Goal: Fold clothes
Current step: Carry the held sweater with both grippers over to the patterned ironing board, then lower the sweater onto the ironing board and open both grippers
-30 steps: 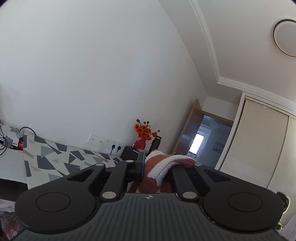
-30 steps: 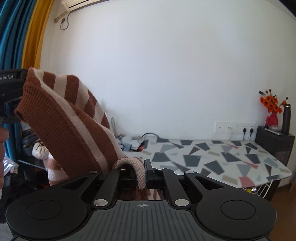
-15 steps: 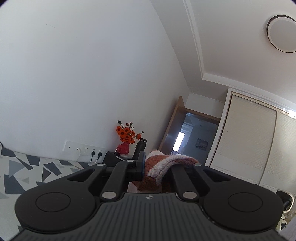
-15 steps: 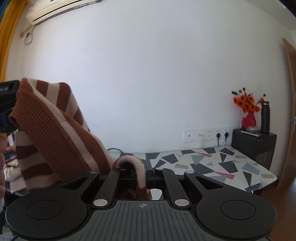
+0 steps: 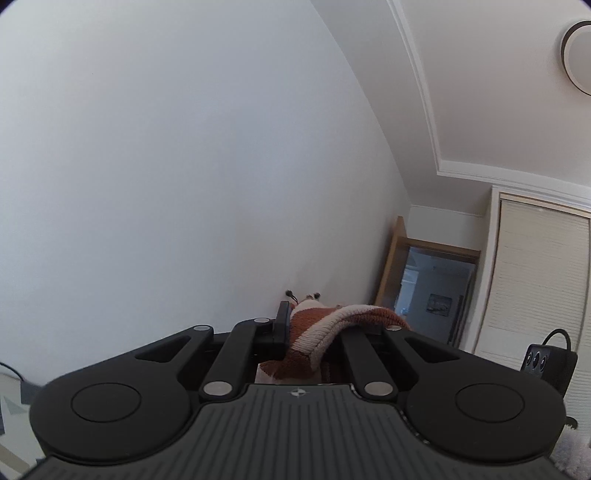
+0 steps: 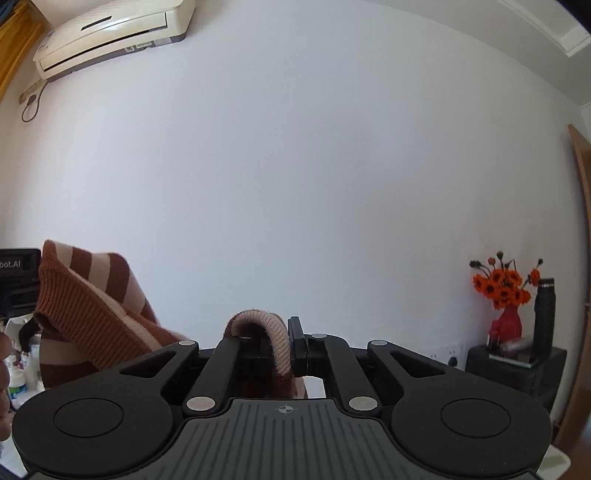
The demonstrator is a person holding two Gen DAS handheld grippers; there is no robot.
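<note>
Striped sweater (image 6: 92,310) (apparently aloft) between grippers

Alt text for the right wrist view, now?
The right tool is shut on a brown-and-cream striped sweater, raised before a white wall. An air conditioner hangs upper left; orange flowers and a black bottle stand lower right.
</note>
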